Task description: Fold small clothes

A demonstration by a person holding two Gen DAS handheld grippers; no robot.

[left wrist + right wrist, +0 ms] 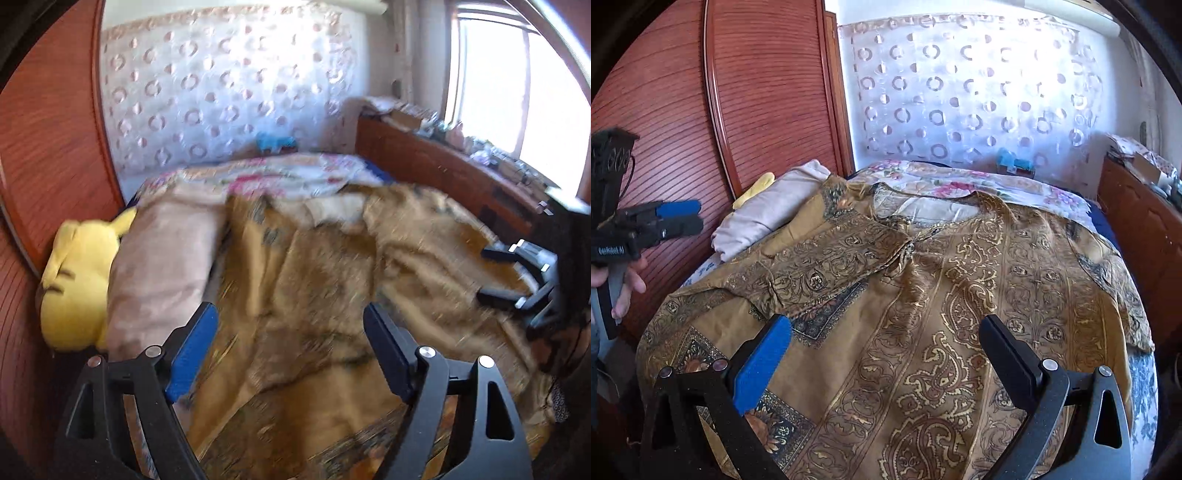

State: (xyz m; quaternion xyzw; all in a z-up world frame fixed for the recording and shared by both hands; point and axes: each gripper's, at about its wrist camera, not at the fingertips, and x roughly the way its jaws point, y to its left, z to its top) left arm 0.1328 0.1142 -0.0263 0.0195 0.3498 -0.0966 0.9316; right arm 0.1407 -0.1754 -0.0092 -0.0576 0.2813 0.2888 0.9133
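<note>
A golden-brown tunic with a paisley print [942,288] lies spread face up on the bed, one sleeve [827,266] folded across its chest. The left wrist view is blurred and shows the same tunic [295,280]. My left gripper [291,332] hangs above the tunic's left part, open, with nothing between its fingers. It also shows from the side as the left gripper [698,216], off the bed's left edge and held by a hand. My right gripper [886,350] hovers open over the tunic's lower front with nothing in it. The right gripper [517,273] shows again at the far right.
A beige pillow [768,214] and a yellow plush toy [77,280] lie at the bed's left side against a red-brown wooden wardrobe [768,92]. A floral sheet [960,184] covers the bed's far end. A wooden cabinet [1137,229] stands on the right under a window [517,92].
</note>
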